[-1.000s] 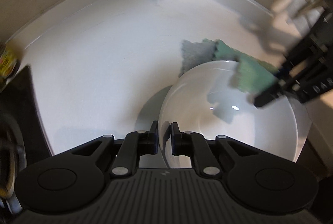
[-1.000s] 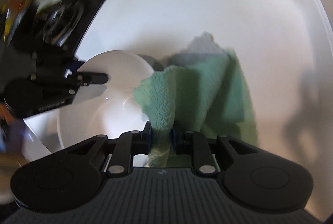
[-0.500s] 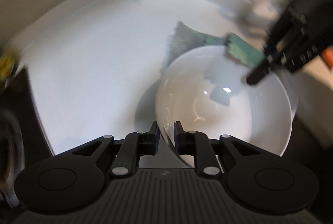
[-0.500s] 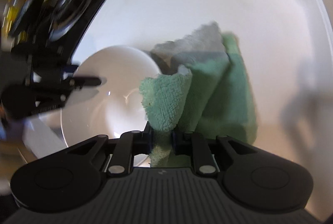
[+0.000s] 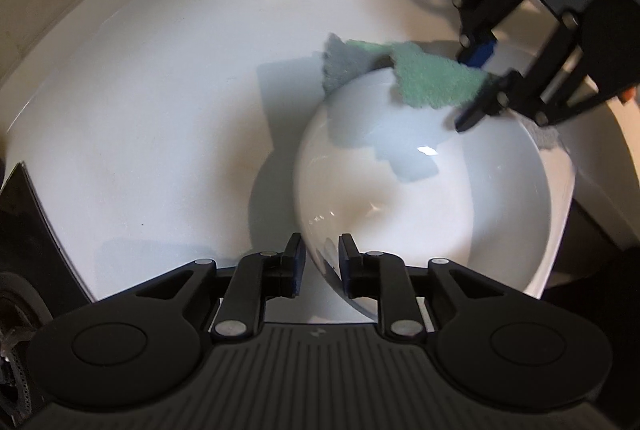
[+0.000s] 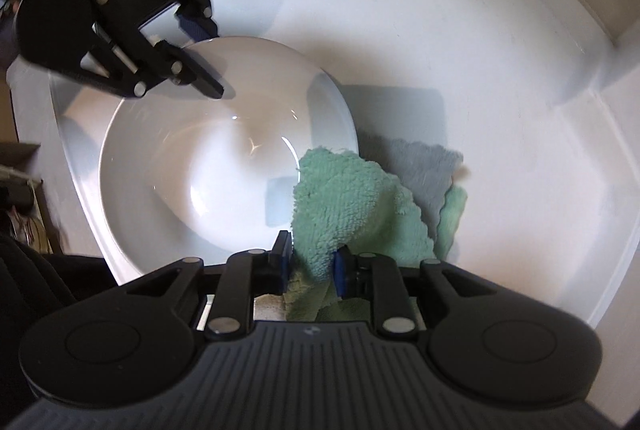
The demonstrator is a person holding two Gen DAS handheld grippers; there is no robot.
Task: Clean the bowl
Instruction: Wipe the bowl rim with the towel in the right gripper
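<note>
Our left gripper [image 5: 322, 266] pinches the white bowl's [image 5: 420, 198] rim at the frame's bottom middle. Our right gripper [image 6: 311, 264] squeezes the green cloth [image 6: 344, 206] over its edge. Rubbing hard might tip the bowl loose.

The left gripper [image 5: 322, 262] pinches the bowl [image 5: 420, 186] rim (one finger inside); the right gripper [image 6: 311, 262] reaches from opposite, fingers clamped on the cloth [image 6: 344, 206].
</note>
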